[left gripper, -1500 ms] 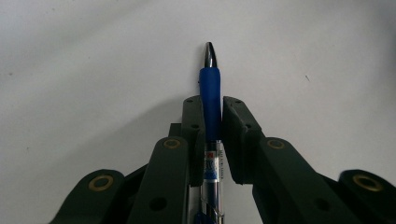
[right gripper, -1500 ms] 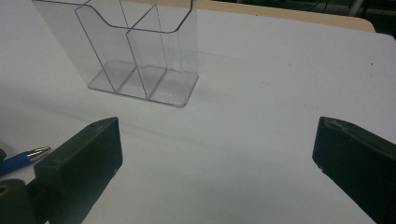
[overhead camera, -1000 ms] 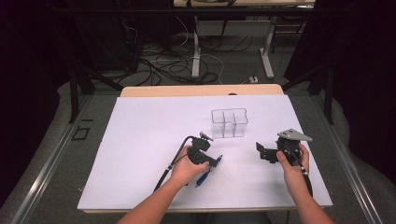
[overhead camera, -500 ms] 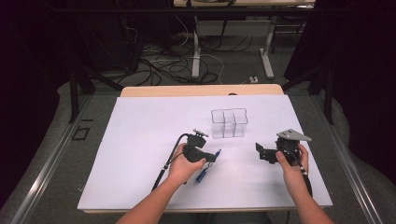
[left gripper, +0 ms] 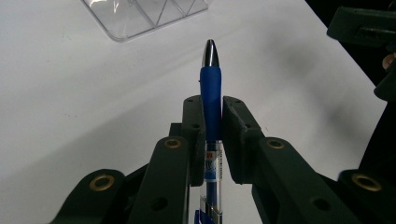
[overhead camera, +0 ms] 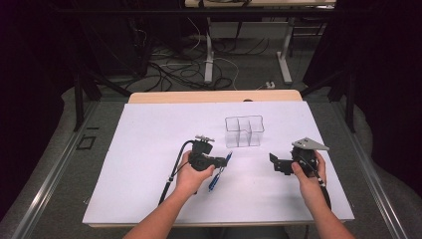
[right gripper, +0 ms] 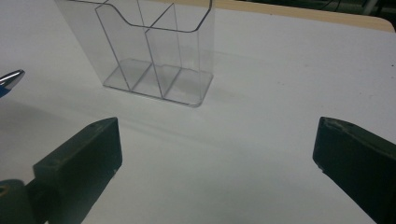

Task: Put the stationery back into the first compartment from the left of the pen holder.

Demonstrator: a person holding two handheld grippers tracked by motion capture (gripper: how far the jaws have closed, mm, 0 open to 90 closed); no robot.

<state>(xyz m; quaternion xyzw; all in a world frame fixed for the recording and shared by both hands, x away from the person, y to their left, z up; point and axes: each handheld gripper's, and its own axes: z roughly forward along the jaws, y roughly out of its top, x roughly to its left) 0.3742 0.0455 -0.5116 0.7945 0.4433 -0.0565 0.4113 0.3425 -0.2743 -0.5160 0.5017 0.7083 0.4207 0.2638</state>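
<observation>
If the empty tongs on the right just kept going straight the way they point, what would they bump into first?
Probably the clear plastic divided organiser: it stands ahead of the right tongs, slightly off-centre, with bare white table between. Depth is hard to judge.

We seem to be in a lab or test room. A white-covered table (overhead camera: 149,149) stands among dark curtains (overhead camera: 378,74), with loose cables (overhead camera: 169,74) across the grey floor (overhead camera: 50,189).

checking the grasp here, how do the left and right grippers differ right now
The left gripper is shut on the blue pen, its jaws pressing the barrel; the right gripper is open with nothing between its jaws. The left gripper sits nearer the table's middle, its pen pointing toward the clear organizer; the right gripper is out toward the table's right side. Both are black, hand-held and above the white table.
</observation>
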